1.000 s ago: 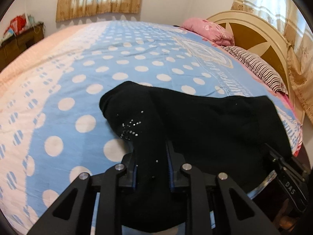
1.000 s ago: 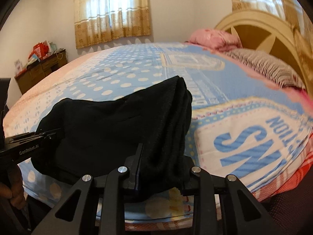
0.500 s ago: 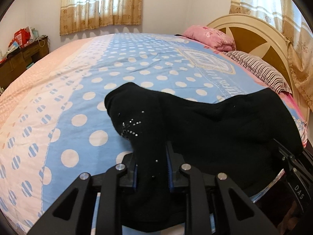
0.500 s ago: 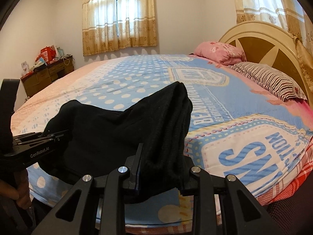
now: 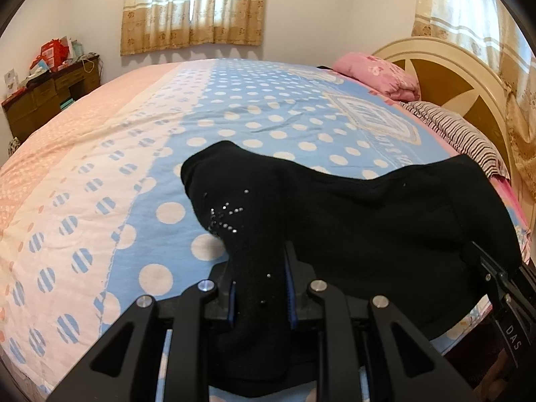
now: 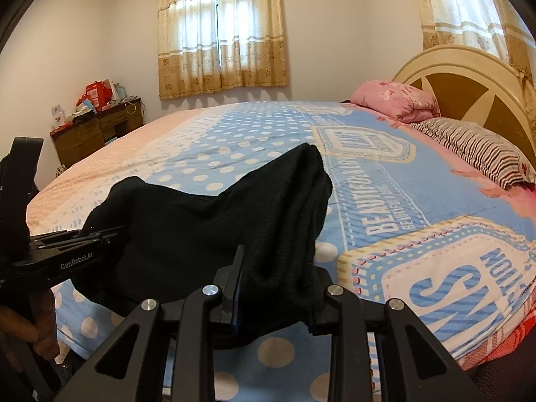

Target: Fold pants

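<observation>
Black pants (image 5: 368, 221) hang stretched between my two grippers above the near edge of the bed. My left gripper (image 5: 259, 284) is shut on one bunched end, the one with small rhinestones. The cloth fills the gap between its blue pads. My right gripper (image 6: 274, 284) is shut on the other end, a thick stack of folded layers of the pants (image 6: 207, 234). In the right wrist view the left gripper (image 6: 67, 251) shows at the left edge, with a hand below it. The lower edge of the pants is hidden behind the fingers.
The bed (image 5: 100, 174) has a blue polka-dot and pink cover. A pink pillow (image 6: 395, 100) and a striped pillow (image 6: 475, 147) lie by the cream headboard (image 6: 469, 77). A cluttered wooden dresser (image 6: 97, 127) stands at the far left wall. Curtained windows are behind.
Both grippers have risen and tilted up with the pants still held, so more of the room and window shows. The pants now hang a little higher over the bed.
</observation>
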Demonstrator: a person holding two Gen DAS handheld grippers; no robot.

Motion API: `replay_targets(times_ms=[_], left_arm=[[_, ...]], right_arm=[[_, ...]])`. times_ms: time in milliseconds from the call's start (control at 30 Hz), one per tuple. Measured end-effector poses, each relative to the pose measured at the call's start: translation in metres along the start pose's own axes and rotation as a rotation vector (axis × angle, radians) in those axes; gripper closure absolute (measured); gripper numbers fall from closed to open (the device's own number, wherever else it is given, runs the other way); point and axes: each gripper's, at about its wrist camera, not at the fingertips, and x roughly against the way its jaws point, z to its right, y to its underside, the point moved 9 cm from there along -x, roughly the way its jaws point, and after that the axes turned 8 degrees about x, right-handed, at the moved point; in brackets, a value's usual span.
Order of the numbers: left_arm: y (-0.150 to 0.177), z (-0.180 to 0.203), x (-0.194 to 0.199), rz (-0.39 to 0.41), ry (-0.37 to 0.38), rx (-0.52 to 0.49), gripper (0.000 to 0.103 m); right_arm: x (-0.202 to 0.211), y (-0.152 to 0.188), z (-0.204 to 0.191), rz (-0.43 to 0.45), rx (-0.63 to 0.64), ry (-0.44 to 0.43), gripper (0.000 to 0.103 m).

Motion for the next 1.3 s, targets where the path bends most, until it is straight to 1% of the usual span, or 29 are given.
replay_targets(times_ms=[233,400,867,1067,1200,1300], left_arm=[[-0.001,-0.004,0.001,-0.004,0.024,0.018,0.080],[-0.010,-0.010,0.004,0.011,0.027,0.032,0.080],[-0.033,-0.051,0.008,0.055,-0.020,0.101,0.080],[-0.041,-0.071,0.010,0.078,-0.041,0.143,0.080],[-0.048,-0.091,0.011,0.093,-0.063,0.175,0.080],[-0.056,-0.108,0.012,0.110,-0.095,0.193,0.080]], right_arm=[[0.002,-0.013,-0.002,0.019,0.018,0.005,0.074],[0.000,-0.027,-0.012,0.043,0.038,-0.007,0.074],[-0.016,-0.062,-0.056,0.093,0.099,-0.094,0.074],[-0.021,-0.078,-0.083,0.119,0.133,-0.132,0.074],[-0.031,-0.089,-0.103,0.131,0.156,-0.168,0.074],[-0.040,-0.098,-0.120,0.139,0.168,-0.200,0.074]])
